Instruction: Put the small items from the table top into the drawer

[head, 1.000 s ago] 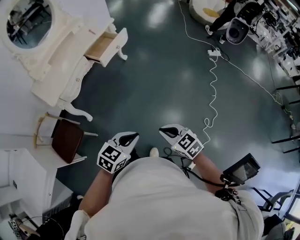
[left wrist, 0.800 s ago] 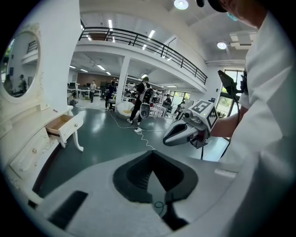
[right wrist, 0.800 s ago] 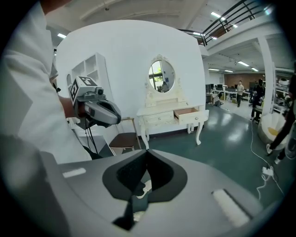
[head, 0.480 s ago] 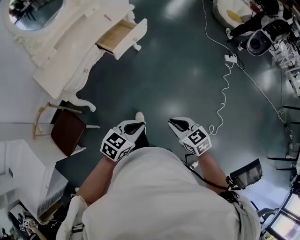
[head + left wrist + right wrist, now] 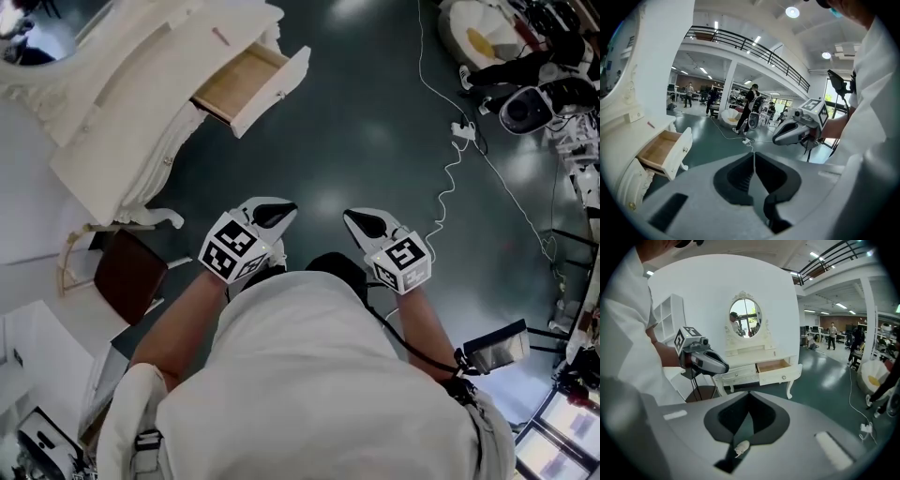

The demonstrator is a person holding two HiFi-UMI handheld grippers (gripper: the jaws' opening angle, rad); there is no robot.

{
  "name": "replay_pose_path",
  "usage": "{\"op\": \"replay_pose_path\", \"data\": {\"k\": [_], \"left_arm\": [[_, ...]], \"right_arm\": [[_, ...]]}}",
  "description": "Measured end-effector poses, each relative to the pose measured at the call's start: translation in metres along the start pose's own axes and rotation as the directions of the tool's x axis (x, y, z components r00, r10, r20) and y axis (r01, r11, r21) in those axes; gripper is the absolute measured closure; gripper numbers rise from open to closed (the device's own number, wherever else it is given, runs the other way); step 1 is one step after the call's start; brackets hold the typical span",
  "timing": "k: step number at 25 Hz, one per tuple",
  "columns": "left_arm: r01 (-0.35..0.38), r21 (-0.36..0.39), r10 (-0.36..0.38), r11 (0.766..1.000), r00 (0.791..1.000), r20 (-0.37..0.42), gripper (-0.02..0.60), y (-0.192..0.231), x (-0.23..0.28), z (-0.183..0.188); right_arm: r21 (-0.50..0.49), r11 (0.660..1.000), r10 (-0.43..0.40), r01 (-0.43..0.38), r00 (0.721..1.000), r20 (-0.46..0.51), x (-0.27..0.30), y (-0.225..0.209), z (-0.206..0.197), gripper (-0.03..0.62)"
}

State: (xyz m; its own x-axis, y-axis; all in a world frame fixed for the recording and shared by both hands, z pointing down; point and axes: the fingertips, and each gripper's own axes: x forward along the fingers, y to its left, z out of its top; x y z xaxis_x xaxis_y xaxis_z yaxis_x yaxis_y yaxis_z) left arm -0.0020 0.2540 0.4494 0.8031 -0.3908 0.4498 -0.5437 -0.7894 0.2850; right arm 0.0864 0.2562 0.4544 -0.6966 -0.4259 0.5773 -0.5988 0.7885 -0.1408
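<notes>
- Jaws on the left gripper [image 5: 753,156]?
- Pressed together tip to tip, nothing between them.
- Right gripper [image 5: 749,395]?
- Same, jaws closed and bare. One small pale speck [image 5: 740,447] sits low in the slot behind them; can't tell what it is.
- Where are the two?
- Side by side in front of the person, over the dark green floor [image 5: 375,112], well apart from the desk [image 5: 122,122].
- Drawer?
- Drawer [image 5: 251,86] is pulled out of the white desk with its wooden inside showing. In the right gripper view a shut drawer [image 5: 736,372] sits just beside it.
- Small items?
- Too small to make out on the desk top in any view.
- Anything else?
- Oval mirror [image 5: 745,318] stands on the desk, a brown-seated chair [image 5: 129,274] is near it, and a white cable [image 5: 448,169] trails across the floor.
</notes>
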Motion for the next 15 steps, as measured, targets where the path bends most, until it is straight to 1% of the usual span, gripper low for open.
{"op": "replay_pose_path", "data": {"k": [4, 8, 12, 14, 15], "left_arm": [[-0.056, -0.052, 0.057, 0.997, 0.998, 0.017, 0.56, 0.048, 0.01, 0.017], [-0.153, -0.117, 0.157, 0.981, 0.987, 0.029, 0.554, 0.104, 0.027, 0.034], [-0.263, -0.168, 0.272, 0.95, 0.962, 0.03, 0.552, 0.164, 0.049, 0.059], [-0.321, -0.202, 0.333, 0.925, 0.943, 0.027, 0.551, 0.196, 0.064, 0.074], [-0.352, -0.223, 0.367, 0.909, 0.93, 0.028, 0.551, 0.212, 0.072, 0.083]], "right_arm": [[-0.013, 0.999, 0.036, -0.037, 0.999, -0.012, 0.03, -0.03, 0.028, 0.592], [-0.034, 0.995, 0.098, -0.098, 0.995, -0.026, 0.058, -0.075, 0.049, 0.592], [-0.08, 0.982, 0.168, -0.173, 0.984, -0.062, 0.086, -0.13, 0.068, 0.592], [-0.098, 0.971, 0.211, -0.218, 0.975, -0.073, 0.099, -0.162, 0.081, 0.592], [-0.106, 0.964, 0.235, -0.242, 0.969, -0.08, 0.105, -0.179, 0.087, 0.592]]}}
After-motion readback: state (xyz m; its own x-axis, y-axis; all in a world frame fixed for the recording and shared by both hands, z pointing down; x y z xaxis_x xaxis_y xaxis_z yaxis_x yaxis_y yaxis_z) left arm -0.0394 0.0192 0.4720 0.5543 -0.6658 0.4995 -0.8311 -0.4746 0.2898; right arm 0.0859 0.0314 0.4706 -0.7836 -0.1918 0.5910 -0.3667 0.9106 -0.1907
